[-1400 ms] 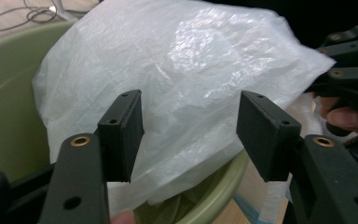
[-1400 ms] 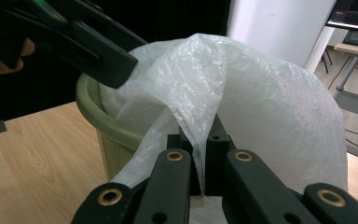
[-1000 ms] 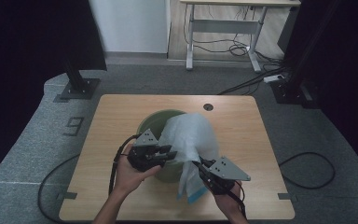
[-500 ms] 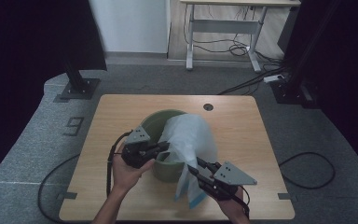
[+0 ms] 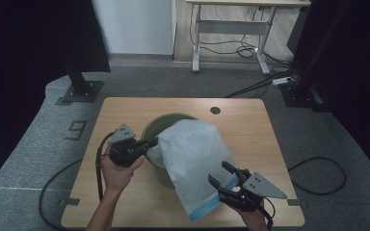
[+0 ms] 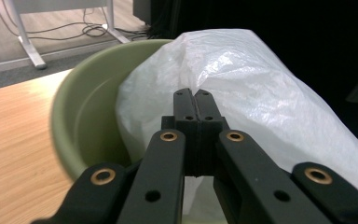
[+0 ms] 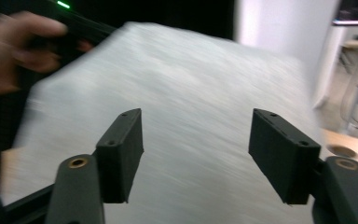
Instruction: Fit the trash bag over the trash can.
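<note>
A green round bin (image 5: 160, 126) stands mid-table. A white plastic bag (image 5: 195, 161) with a blue strip at its lower end is draped over the bin's front right side and reaches down to the table. My left gripper (image 5: 152, 143) is at the bin's left rim, shut on the bag's upper edge. In the left gripper view, the closed jaws (image 6: 196, 95) press against the bag (image 6: 261, 102) beside the bin wall (image 6: 74, 116). My right gripper (image 5: 218, 173) sits by the bag's lower end. Its jaws (image 7: 200, 140) have just been opening; the bag (image 7: 191, 79) lies beyond them, untouched.
The wooden table (image 5: 125, 197) has a round cable hole (image 5: 215, 110) at the back. Cables trail off its left and right sides. A desk frame (image 5: 231, 33) and dark stands are on the floor beyond.
The right gripper has opened, let go of the bag's lower end and drawn back toward the near right. The left gripper has moved left with the bag's upper edge.
</note>
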A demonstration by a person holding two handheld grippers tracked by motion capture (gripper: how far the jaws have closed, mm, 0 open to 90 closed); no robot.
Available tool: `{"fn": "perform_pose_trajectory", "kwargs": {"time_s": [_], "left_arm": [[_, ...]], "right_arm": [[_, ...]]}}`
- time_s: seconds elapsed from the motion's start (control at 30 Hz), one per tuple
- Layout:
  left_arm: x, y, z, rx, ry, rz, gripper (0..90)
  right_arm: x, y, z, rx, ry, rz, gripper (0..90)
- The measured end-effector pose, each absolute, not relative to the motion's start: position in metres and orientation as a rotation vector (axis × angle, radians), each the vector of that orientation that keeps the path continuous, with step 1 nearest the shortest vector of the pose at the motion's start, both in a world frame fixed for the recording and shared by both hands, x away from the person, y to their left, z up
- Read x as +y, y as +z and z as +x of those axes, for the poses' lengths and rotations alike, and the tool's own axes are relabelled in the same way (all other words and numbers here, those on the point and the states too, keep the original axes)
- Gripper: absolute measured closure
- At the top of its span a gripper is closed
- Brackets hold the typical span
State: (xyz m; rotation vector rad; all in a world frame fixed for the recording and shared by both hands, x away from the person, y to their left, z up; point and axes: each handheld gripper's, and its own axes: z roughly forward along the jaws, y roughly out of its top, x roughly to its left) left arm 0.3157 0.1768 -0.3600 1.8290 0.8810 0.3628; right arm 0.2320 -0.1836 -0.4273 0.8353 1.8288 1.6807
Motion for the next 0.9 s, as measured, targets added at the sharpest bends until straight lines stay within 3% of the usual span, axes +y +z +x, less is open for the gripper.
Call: {"fn": "perform_pose_trajectory", "kwargs": {"time_s": [0.37,0.57,0.6,0.63,0.67,0.77,0.83,0.9], "left_arm": [[0.202,-0.367,0.322,0.964,0.370,1.758,90.0],[0.201,-0.368,0.323,0.961,0.365,1.758,90.0],[0.199,-0.369,0.323,0.959,0.366,1.759,90.0],[0.199,-0.369,0.323,0.959,0.366,1.759,90.0],[0.197,-0.369,0.323,0.956,0.363,1.762,90.0],[0.193,-0.369,0.324,0.948,0.359,1.775,90.0],[0.190,-0.369,0.325,0.941,0.356,1.781,90.0],[0.186,-0.370,0.326,0.937,0.354,1.786,90.0]], "right_arm": [[-0.208,-0.455,0.251,1.831,1.652,0.959,25.1],[-0.215,-0.465,0.257,1.841,1.697,1.003,26.9],[-0.215,-0.468,0.258,1.858,1.715,0.999,34.3],[-0.215,-0.468,0.258,1.858,1.715,0.999,34.3],[-0.214,-0.469,0.257,1.866,1.720,0.982,40.9],[-0.212,-0.467,0.255,1.872,1.700,0.954,68.7],[-0.214,-0.464,0.254,1.857,1.711,0.931,81.5],[-0.217,-0.459,0.253,1.839,1.718,0.913,87.7]]}}
